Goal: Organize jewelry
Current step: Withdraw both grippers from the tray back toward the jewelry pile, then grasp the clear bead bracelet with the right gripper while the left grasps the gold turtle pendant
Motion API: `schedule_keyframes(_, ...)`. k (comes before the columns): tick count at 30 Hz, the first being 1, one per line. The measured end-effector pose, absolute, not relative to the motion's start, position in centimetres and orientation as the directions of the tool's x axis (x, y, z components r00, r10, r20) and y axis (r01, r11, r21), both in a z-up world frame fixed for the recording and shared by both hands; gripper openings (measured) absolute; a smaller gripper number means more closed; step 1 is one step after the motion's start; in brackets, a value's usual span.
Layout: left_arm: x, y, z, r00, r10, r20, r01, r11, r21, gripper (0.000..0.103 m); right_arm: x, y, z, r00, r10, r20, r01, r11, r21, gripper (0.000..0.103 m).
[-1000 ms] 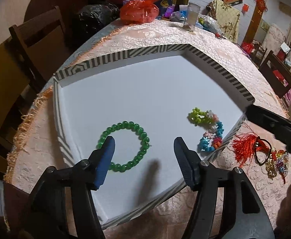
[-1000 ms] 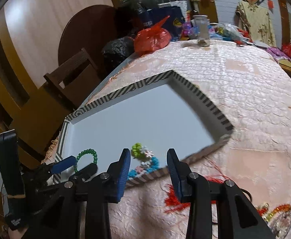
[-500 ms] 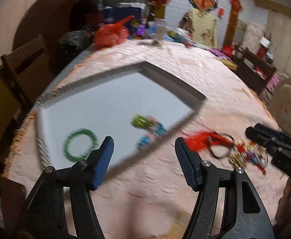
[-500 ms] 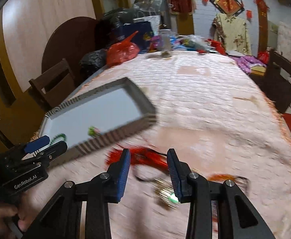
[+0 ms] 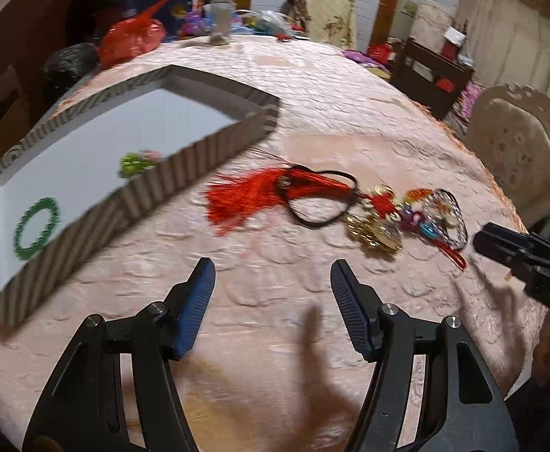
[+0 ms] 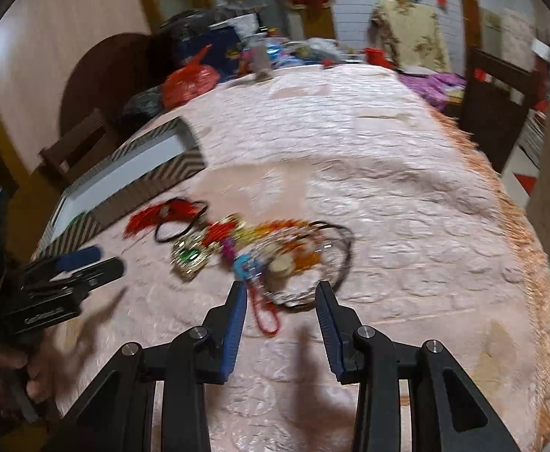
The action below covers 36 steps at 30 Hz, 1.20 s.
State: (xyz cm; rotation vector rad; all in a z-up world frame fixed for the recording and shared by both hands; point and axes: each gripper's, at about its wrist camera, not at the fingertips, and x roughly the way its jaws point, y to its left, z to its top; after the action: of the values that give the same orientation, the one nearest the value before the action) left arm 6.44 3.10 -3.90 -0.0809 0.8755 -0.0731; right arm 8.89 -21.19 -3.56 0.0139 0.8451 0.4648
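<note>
Jewelry split between two spots: green bracelet and bead cluster lying inside tray at left of the left view, presumably sorted; tangled pile lying loose on tabletop outside tray, right of centre in the left view, apparently awaiting pickup. Red tassel and black cord loop nearest tray wall; gold charm and chains further right. Left gripper released, jaws wide, empty, low over bare cloth short of tassel. Right gripper also spread and empty, jaws flanking near edge of pile, red loop between them, probably lined up for a grab. Pink embossed cloth with fringed edge; red bag and clutter at upper frame; dark chairs, red wall decorations behind.
</note>
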Motion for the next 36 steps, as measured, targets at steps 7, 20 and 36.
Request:
schedule_keyframes(7,6.2,2.5,-4.8,0.634,-0.106,-0.766,0.043,0.994,-0.102,0.065,10.1,-19.7,-4.6,0.544,0.432,-0.719,-0.455,0.872,0.179,0.036)
schedule_keyframes(20,6.2,2.7,-4.8,0.630,-0.128,-0.766,0.057,0.991,-0.119,0.071,10.2,-20.7,-5.6,0.462,0.465,-0.755,-0.442,0.859,0.258,0.007)
schedule_keyframes(36,7.0,1.8,-4.8,0.614,-0.123,-0.779,0.086,0.992,-0.089,0.071,7.7,-25.5,-1.9,0.572,0.572,-0.588,-0.347,0.818,0.458,0.007)
